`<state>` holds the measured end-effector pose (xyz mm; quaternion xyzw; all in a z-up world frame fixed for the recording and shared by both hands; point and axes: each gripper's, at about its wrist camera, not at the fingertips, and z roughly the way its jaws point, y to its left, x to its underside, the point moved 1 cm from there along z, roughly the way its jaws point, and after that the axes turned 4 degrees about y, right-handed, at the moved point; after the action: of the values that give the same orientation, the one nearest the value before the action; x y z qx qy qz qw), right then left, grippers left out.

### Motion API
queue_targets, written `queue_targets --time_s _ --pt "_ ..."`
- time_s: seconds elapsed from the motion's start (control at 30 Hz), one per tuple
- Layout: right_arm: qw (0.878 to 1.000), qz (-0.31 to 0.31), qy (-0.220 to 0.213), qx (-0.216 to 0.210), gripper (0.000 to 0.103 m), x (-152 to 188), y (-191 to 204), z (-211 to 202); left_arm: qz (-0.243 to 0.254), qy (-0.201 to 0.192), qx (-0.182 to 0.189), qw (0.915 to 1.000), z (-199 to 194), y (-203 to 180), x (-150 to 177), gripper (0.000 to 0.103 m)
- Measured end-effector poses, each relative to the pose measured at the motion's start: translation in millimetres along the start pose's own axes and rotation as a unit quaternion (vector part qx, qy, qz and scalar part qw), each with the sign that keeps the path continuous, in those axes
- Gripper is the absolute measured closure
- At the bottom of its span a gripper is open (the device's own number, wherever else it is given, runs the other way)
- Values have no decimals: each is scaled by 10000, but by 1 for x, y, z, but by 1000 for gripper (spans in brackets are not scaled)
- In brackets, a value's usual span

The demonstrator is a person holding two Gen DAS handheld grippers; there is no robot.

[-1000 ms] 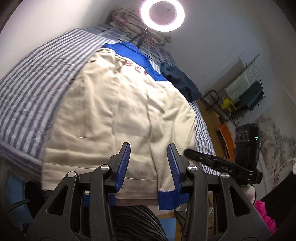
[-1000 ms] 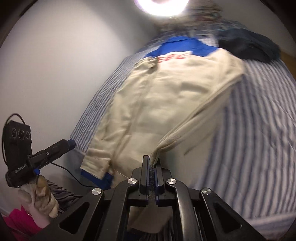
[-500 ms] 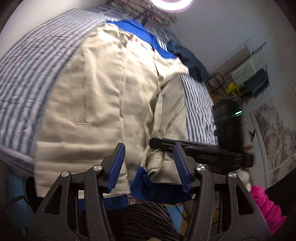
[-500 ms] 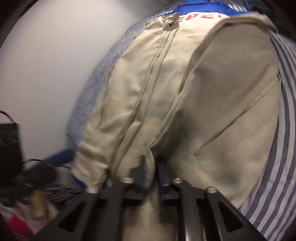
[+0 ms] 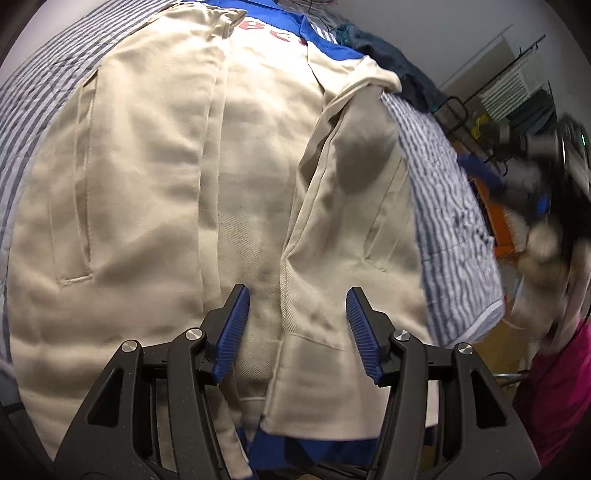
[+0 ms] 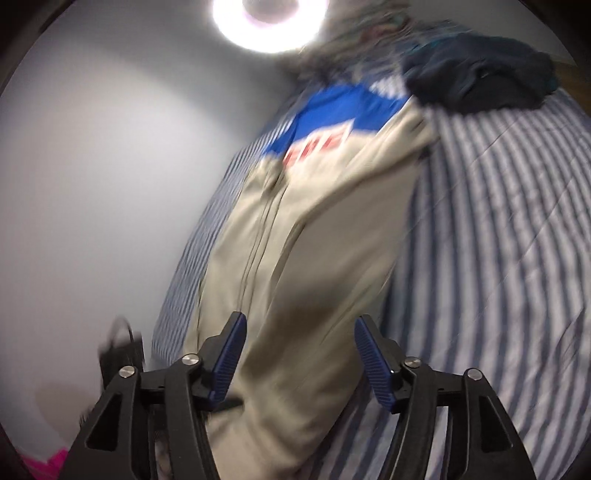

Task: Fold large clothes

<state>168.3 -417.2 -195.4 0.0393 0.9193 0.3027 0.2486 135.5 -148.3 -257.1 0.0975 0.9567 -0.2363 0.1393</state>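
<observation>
A cream jacket (image 5: pixel 147 184) with a blue collar (image 5: pixel 332 48) and red lettering lies flat on the striped bed (image 5: pixel 443 206). Its right side is folded in over the middle, and the fold's edge runs down to the hem. My left gripper (image 5: pixel 297 291) hovers open just over the hem, astride that edge, with no cloth pinched. In the blurred right wrist view my right gripper (image 6: pixel 301 317) is over the jacket (image 6: pixel 314 240), its jaws opening with nothing pressed between the pads. Its dark body (image 5: pixel 554 158) is a blur off the bed's right side.
A dark blue garment (image 6: pixel 480 81) is heaped near the jacket's collar. A ring light (image 6: pixel 269 22) glares above the bed's far end. Beyond the bed's right edge stand a drying rack (image 5: pixel 517 85), an orange object, and a person's pink clothing (image 5: pixel 554 387).
The right gripper carried the jacket's right side over the middle, let go of it and drew back. The left gripper dropped closer to the hem and spread a little wider.
</observation>
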Motion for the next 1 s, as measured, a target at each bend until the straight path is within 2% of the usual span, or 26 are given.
queue_targets --time_s 0.1,0.13,0.17,0.23,0.27,0.63,0.67,0.73,0.77,0.8,0.83,0.9,1.0 --pt "9992 277 -291 26 24 -29 -22 -3 326 -43 -156 9993 6 -10 1 47" --pt "9988 345 -348 44 24 -37 -27 -2 440 -49 -184 9989 8 -14 1 56" --pt "9980 463 -431 61 23 -48 -36 1 559 25 -130 9984 11 -17 1 76" --pt "9964 657 -526 53 22 -66 -50 8 585 56 -182 9981 14 -17 3 82" --pt "9954 768 -565 29 21 -74 -57 14 582 54 -171 9981 13 -17 3 91" --pt "9821 1710 -772 153 22 -150 -115 79 254 23 467 9986 -4 -15 4 96" --pt "9812 1756 -794 123 26 -154 -118 84 225 9 507 9985 -6 -15 4 96" --pt "9818 1722 -776 200 44 -161 -116 90 198 -8 574 9982 -8 -16 5 96" --pt "9829 1663 -735 306 63 -165 -116 93 181 -24 610 9980 -10 -17 5 96" --pt "9860 1480 -620 460 76 -171 -109 96 179 -33 629 9979 -12 -17 6 96" --pt "9879 1318 -534 621 77 -174 -101 97 179 -52 668 9976 -14 -18 7 97" --pt "9897 813 -418 1106 90 -182 -76 95 173 -82 751 9970 -20 -20 12 97" --pt "9809 17 -201 1934 93 -196 -34 100 209 -114 830 9963 -25 -24 17 97"
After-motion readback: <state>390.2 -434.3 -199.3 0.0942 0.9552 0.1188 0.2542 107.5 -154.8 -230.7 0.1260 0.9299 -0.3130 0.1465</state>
